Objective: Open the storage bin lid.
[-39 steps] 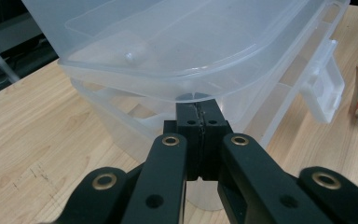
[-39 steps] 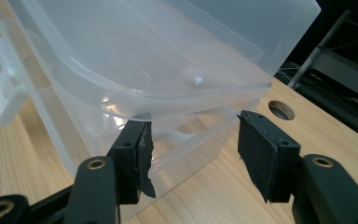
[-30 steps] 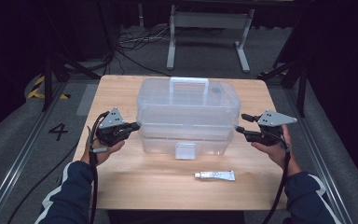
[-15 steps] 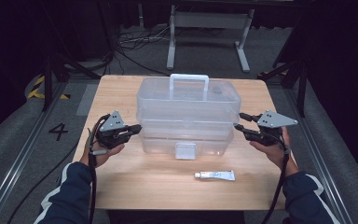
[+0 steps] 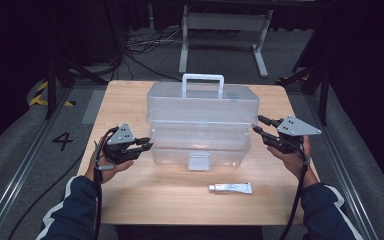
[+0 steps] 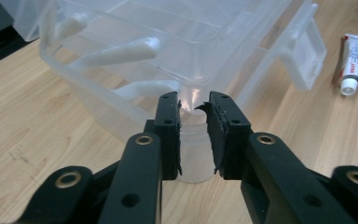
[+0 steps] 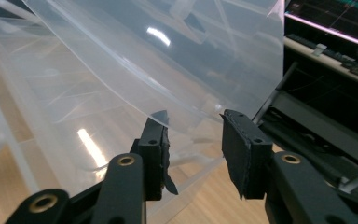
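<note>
The clear box (image 5: pixel 202 125) sits between both claws: left claw (image 5: pixel 146 143) opening, right claw (image 5: pixel 258 124) closing, both spread beside its ends.

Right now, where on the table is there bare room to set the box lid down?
Front strip of the table is bare left of the tube; a narrow strip lies behind the box. It's crowded at the box ends, where the left gripper and right gripper sit.

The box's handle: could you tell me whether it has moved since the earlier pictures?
Yes. The handle has risen in the high view: its top now shows above the far edge of the table.
</note>
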{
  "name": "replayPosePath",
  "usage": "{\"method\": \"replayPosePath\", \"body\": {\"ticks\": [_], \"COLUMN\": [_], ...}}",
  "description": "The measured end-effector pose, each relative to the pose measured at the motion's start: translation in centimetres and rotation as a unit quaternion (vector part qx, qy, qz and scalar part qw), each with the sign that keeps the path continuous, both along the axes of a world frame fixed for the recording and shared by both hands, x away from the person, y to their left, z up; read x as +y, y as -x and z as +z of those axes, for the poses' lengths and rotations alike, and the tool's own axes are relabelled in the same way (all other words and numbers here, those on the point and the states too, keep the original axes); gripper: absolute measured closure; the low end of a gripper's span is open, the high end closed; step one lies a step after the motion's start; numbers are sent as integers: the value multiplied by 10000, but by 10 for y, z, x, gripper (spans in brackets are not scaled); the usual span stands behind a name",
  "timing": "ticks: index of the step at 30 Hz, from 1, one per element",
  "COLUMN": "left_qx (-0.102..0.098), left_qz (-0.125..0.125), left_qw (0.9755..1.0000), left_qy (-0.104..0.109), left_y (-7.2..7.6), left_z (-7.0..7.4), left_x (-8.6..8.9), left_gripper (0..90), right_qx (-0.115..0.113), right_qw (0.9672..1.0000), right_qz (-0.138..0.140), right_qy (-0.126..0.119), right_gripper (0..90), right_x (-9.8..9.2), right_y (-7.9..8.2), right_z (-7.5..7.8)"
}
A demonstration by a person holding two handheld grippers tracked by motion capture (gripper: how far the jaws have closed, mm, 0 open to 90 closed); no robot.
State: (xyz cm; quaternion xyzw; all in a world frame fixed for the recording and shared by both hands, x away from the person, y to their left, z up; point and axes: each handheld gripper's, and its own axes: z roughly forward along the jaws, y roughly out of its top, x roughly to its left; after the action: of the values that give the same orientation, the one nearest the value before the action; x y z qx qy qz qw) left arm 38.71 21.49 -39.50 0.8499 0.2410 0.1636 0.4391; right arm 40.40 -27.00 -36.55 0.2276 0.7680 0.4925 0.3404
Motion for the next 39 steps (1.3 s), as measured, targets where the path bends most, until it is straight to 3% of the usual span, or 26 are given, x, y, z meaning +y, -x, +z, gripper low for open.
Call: {"method": "replayPosePath", "body": {"ticks": [11,12,16,19,31,39], "left_qx": [0,-11,-14,-60,-136,-145], "left_qz": [45,-50,-149,-172,-30,-78], "left_qw": [10000,10000,9998,9998,9999,9997], "left_qy": [-12,78,160,87,-1,166], "left_y": [6,6,6,6,3,2], "left_z": [-5,-4,-2,-3,-4,-7], "left_x": [-4,-4,-6,-12,-11,-9], "left_gripper": [588,584,592,607,665,671], "right_qx": [-171,-168,-175,-188,-365,-576], "right_qw": [9998,9997,9996,9995,9983,9956], "right_qz": [-125,-141,-170,-194,-421,-726], "right_qy": [-58,-104,-118,-174,-168,-161], "right_gripper": [692,691,692,689,708,743], "right_x": [4,4,5,5,10,16], "right_y": [0,-1,-1,-3,-4,-4], "right_z": [3,4,5,6,11,14]}}
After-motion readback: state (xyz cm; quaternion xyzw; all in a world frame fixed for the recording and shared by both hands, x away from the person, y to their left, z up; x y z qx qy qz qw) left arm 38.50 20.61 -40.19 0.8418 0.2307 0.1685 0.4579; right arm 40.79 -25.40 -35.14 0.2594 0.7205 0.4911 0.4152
